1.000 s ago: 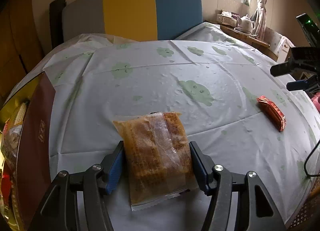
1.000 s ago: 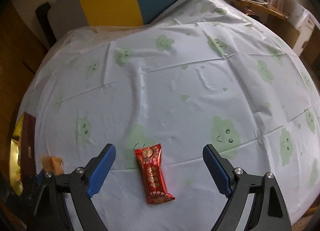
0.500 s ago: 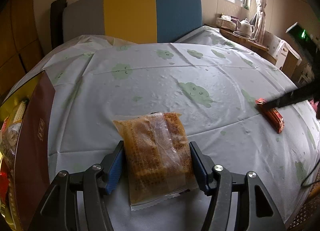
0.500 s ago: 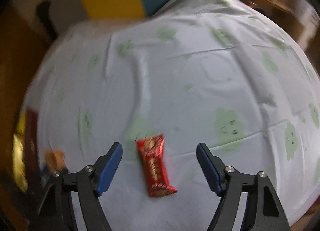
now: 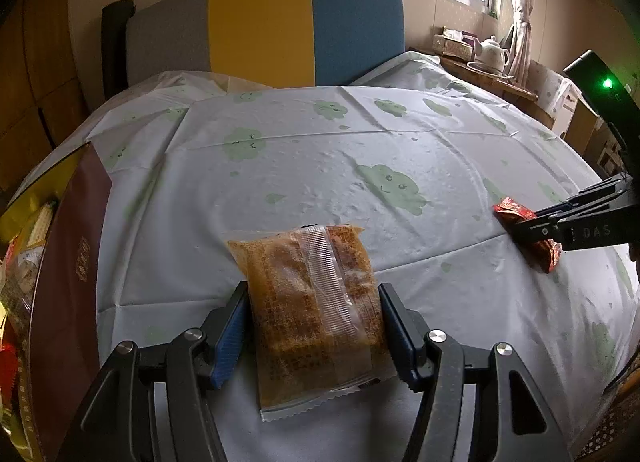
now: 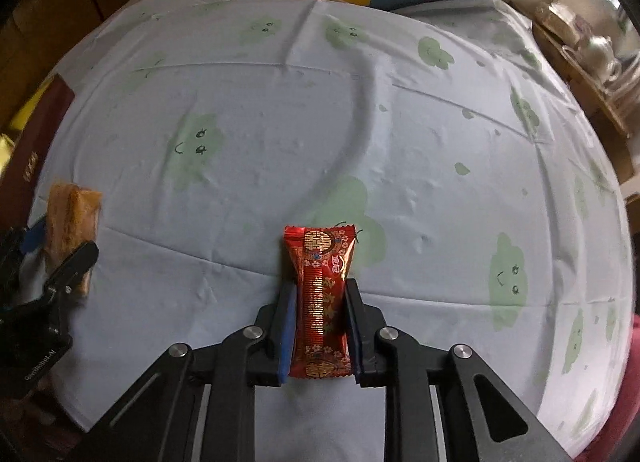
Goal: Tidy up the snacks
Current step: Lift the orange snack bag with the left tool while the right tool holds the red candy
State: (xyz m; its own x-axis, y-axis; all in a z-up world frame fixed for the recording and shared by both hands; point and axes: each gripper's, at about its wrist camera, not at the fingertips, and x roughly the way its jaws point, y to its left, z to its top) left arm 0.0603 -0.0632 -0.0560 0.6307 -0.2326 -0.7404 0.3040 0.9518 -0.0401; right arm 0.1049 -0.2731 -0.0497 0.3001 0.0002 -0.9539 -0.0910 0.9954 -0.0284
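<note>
- On the near part of the desk [image 5: 400, 302], under a white cloth with green cloud faces [image 5: 320, 165]: two snacks, well apart, each taken by its own gripper.
- Between the jaws of the left gripper [image 5: 312, 294]: a clear rectangular plastic packet of orange-brown snack [image 5: 304, 262], lengthwise along the fingers, blue pads flush against its two long sides. Jaws set wide only because of the packet's breadth; judged a light clamp rather than a gap.
- Gripped across the narrow way, probably so as not to crush the crumbly filling, with the sealed end left free toward the camera.
- Between the jaws of the right gripper [image 6: 320, 288]: a slim red foil snack packet with gold print [image 6: 320, 254], lined up with the fingers. Jaws just drawn in from wide to narrow, now pinching the packet's waist; foil visibly nipped in there.
- Seen again from the left wrist view at far right, resting on the cloth with the dark fingers over it; apparently not lifted yet.
- At the left edge of the desk: a maroon box with a gold lining [image 5: 76, 262], wrappers showing inside. Likely the place meant for both snacks, hence the orange packet already close beside it.
- Next, by judgement: raise each packet clear of the cloth without dragging wrinkles along, then carry leftward to the box.
</note>
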